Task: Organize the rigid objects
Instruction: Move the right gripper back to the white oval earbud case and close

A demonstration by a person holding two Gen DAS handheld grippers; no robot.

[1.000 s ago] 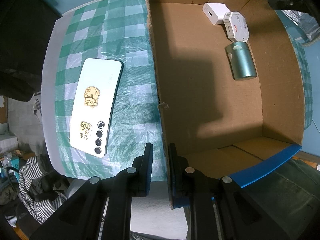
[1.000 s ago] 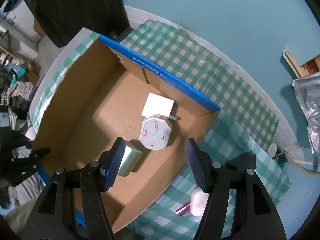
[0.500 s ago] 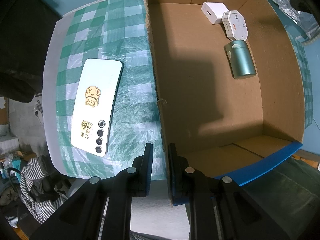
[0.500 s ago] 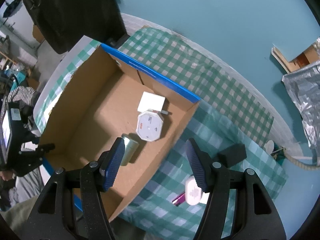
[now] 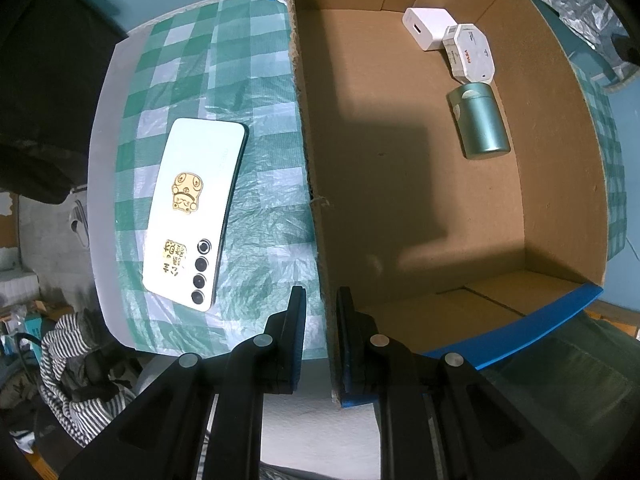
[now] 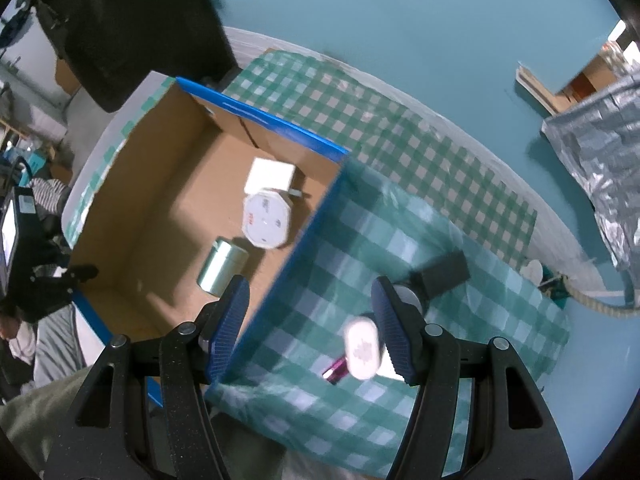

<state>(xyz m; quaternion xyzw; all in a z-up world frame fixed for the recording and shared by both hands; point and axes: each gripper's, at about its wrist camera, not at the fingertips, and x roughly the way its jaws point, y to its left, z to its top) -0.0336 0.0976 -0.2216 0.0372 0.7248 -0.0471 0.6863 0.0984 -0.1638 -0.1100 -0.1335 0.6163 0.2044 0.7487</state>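
Below us, a green-and-white checked cloth (image 5: 256, 92) covers the table, wrinkled and glossy, with a teal wall (image 6: 400, 20) behind it and crumpled silver foil (image 6: 600, 160) at the right edge of the right view. In the left view our left gripper (image 5: 322, 312) has its fingers narrow, pinching the box (image 5: 308, 120) by its near wall at lower centre. Inside the box, upper right, lie a white cube (image 5: 426, 28), an octagonal case (image 5: 474, 54) touching it, and a green can (image 5: 480, 120) on its side just below. A phone (image 5: 196, 208) lies face down on the cloth at left. In the right view our right gripper (image 6: 314, 320) hangs with fingers wide and nothing between them, above the box's corner; a white pod (image 6: 362, 346), a pink stick (image 6: 336, 368) and a black block (image 6: 444, 272) sit on the cloth at lower right.
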